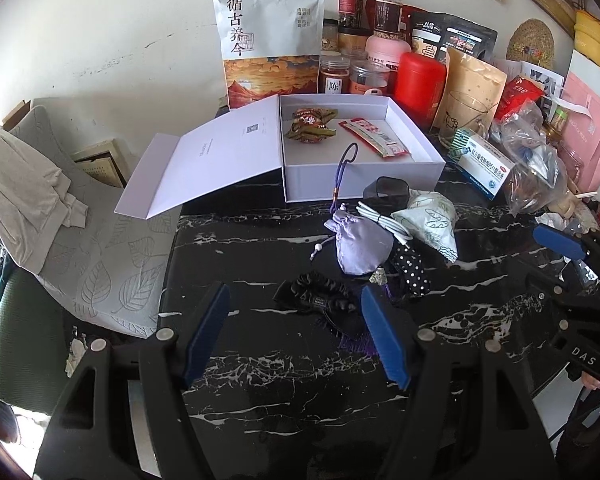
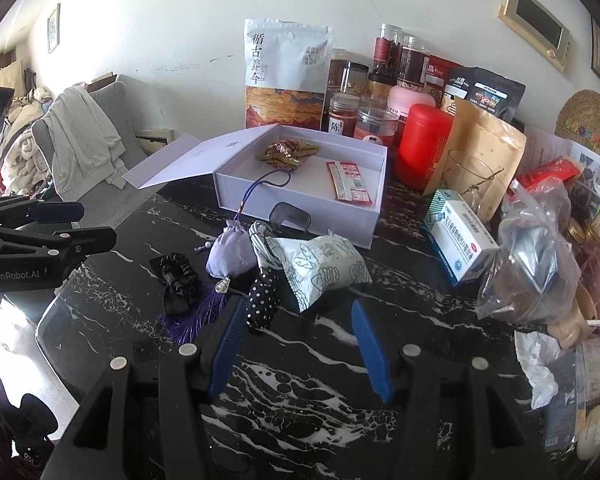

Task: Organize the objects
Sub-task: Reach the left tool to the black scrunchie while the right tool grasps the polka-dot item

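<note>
An open white gift box (image 1: pixel 364 178) (image 2: pixel 300 210) stands on the black marble table and holds a gold-red candy pile (image 1: pixel 310 124) and red sachets (image 1: pixel 376 136). In front of it lie a purple pouch (image 1: pixel 360 244) (image 2: pixel 230 250) with its cord over the box wall, a white-green snack packet (image 1: pixel 430 222) (image 2: pixel 320 264), a polka-dot item (image 1: pixel 412 270) (image 2: pixel 262 300), a black scrunchie (image 1: pixel 316 300) (image 2: pixel 178 280) and a white cable (image 1: pixel 380 218). My left gripper (image 1: pixel 296 312) is open just before the scrunchie. My right gripper (image 2: pixel 298 326) is open just before the snack packet.
Jars, a red canister (image 1: pixel 418 80), a big white pouch (image 1: pixel 270 44) and bags line the wall. A medicine box (image 1: pixel 484 164) (image 2: pixel 460 236) and a plastic bag (image 2: pixel 532 256) crowd the right side. A grey chair (image 1: pixel 84 248) with cloth stands left of the table.
</note>
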A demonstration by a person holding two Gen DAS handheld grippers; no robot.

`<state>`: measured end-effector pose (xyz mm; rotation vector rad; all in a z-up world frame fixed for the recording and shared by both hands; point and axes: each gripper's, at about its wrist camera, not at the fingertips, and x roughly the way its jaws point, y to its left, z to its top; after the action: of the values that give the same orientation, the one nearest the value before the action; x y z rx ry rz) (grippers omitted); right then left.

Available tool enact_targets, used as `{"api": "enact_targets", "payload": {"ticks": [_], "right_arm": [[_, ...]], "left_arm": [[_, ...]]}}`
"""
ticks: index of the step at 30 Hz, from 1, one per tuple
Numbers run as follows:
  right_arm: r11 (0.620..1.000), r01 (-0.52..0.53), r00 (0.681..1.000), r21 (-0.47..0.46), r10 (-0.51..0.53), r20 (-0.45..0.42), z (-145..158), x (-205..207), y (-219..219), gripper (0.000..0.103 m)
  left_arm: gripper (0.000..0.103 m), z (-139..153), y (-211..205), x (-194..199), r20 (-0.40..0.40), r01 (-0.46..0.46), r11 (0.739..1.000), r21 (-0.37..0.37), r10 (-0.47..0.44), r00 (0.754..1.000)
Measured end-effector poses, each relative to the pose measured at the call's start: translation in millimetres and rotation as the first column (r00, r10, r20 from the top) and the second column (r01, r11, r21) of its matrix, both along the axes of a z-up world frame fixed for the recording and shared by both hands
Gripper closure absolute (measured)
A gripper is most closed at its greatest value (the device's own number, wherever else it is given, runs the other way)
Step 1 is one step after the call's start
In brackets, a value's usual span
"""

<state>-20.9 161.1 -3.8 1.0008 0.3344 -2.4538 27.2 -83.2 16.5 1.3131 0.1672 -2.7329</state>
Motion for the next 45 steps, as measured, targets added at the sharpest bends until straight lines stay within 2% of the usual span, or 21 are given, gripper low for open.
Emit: {"api": "enact_targets", "payload": {"ticks": [5, 17, 23, 30, 35, 40, 45], "right_arm": [[1.0, -0.001, 1.0, -0.011, 0.001, 0.022, -12, 1, -1, 0.047], [0.999, -0.03, 0.994, -0.033, 0.034, 0.102, -47, -18, -16, 0.047], [0.998, -0.057, 0.988, -0.028, 0.061, 0.143, -62, -36, -29, 0.047], [0.996, -0.078, 0.981, -0.034, 0.083, 0.176, -73, -57, -40, 0.048], [0.994, -0.107, 0.974, -0.035, 0.111, 0.199, -79, -65, -47, 0.059], [0.995, -0.099, 0.97, -0.024, 0.102, 0.22, -86, -74, -51, 0.079], [0.995, -0.094, 0.969, -0.017, 0.096, 0.227, -90, -73, -47, 0.087]], "left_arm": [[0.036, -15, -2, 3, 0.008, -0.009, 1.0, 0.003, 0.009, 1.0], [0.036, -60, -9, -9, 0.045, -0.008, 0.996, 0.092, 0.004, 0.999], [0.036, -89, -14, -27, 0.112, -0.023, 0.989, 0.144, 0.006, 0.994], [0.036, -98, -8, -48, 0.136, -0.014, 0.989, 0.146, -0.006, 0.991], [0.036, -102, 0, -64, 0.145, 0.004, 0.992, 0.122, -0.021, 0.989], [0.036, -112, -3, -78, 0.181, -0.009, 0.992, 0.126, -0.014, 0.983], [0.037, -118, -7, -83, 0.174, -0.016, 0.991, 0.13, -0.007, 0.985]]}}
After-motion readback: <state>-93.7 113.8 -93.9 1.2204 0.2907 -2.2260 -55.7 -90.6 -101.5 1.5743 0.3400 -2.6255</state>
